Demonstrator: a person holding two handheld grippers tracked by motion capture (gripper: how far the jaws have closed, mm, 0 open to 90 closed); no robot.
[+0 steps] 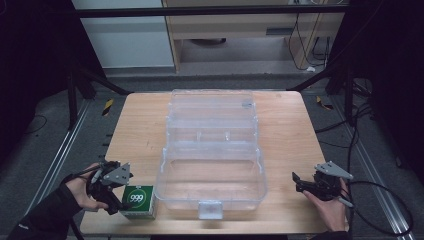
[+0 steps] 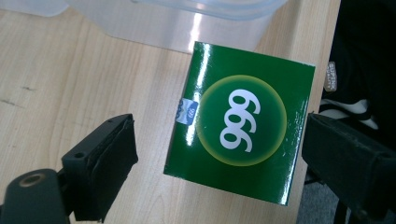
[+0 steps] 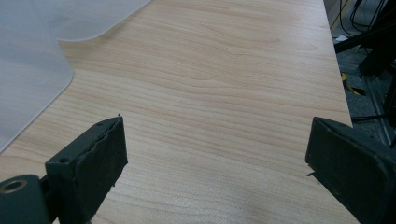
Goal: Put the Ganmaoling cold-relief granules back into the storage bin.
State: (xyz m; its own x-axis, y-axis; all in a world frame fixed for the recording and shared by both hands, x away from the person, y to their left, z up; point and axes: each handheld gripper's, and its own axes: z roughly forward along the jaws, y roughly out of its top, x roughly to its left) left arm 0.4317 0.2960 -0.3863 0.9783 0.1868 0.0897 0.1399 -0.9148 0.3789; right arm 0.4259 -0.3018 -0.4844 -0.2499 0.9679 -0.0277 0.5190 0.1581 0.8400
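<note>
Green box [image 2: 240, 123] with white "999" on a round yellow-edged badge lies flat on the wooden desk [image 1: 290, 130], at the desk's near edge, just left of the clear plastic case [image 1: 212, 150] and close to its front left corner. In the left gripper view a small white-blue sticker sits on the box's left edge.

Left claw [image 1: 125, 197] is directly over the green box, held by the person's left hand [image 1: 82, 192]. Jaws stand wide apart, one on each side of the box; a gap shows between the left pad and the box, the right pad sits just beside the box's right edge, no visible press. Box not gripped.

Right claw [image 1: 296, 182] is right of the clear plastic case, apart from it, low over bare desk, held by the right hand [image 1: 330, 207]. Jaws wide open, nothing between them, just wood grain. The case's rounded corner shows at the upper left in the right gripper view.

Case is open, lid laid back away from the person, its inside see-through.
</note>
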